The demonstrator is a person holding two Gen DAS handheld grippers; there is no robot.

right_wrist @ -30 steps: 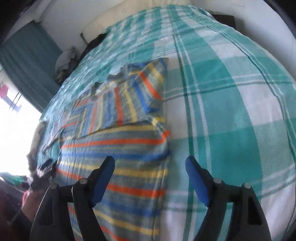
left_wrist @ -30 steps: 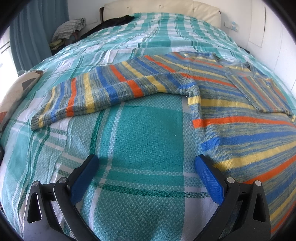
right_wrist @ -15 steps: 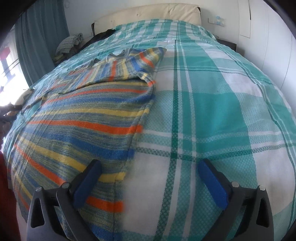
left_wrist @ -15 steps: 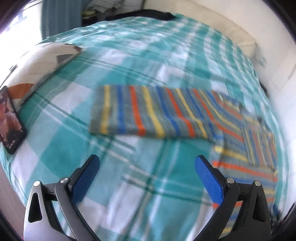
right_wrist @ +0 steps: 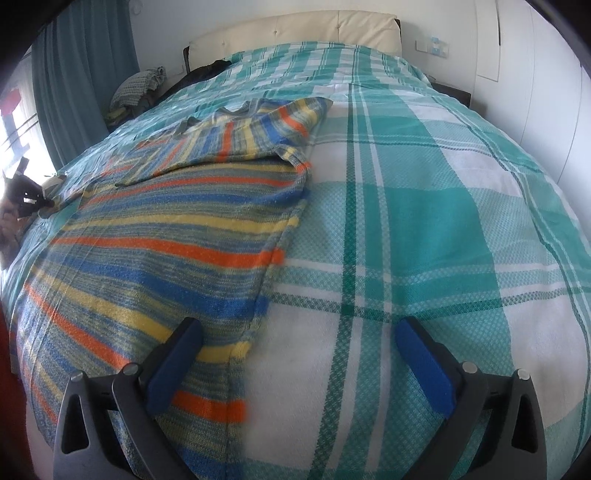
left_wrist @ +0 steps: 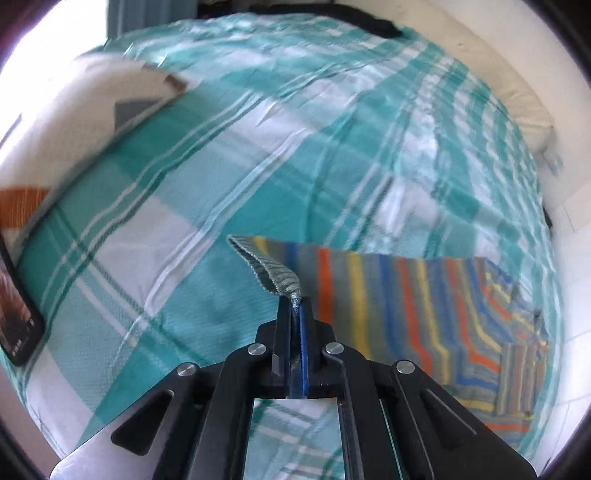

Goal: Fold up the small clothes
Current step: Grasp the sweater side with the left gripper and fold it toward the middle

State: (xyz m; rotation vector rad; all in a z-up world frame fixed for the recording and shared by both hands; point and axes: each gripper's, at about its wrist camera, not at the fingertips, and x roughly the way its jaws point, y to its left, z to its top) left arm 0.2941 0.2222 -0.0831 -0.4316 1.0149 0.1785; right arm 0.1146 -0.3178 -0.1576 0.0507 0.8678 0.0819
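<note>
A striped knit sweater (right_wrist: 177, 236) in blue, orange, yellow and grey lies flat on the bed, one sleeve folded across its chest. In the left wrist view its other sleeve (left_wrist: 388, 295) stretches out to the left. My left gripper (left_wrist: 295, 306) is shut on the grey cuff (left_wrist: 275, 275) of that sleeve and lifts its end a little off the bedspread. My right gripper (right_wrist: 295, 354) is open and empty, low over the sweater's lower right edge, its left finger (right_wrist: 173, 362) above the knit. The left gripper also shows far left in the right wrist view (right_wrist: 27, 195).
The bed carries a teal and white plaid bedspread (right_wrist: 424, 221). A patterned pillow (left_wrist: 74, 122) and a phone (left_wrist: 16, 325) lie near the bed's left edge. A cream headboard (right_wrist: 295, 29), dark clothes (right_wrist: 207, 72) and a teal curtain (right_wrist: 81, 74) stand at the far end.
My left gripper has moved in to the sleeve's end and shut on the cuff. The right gripper has stayed open by the sweater's lower right edge.
</note>
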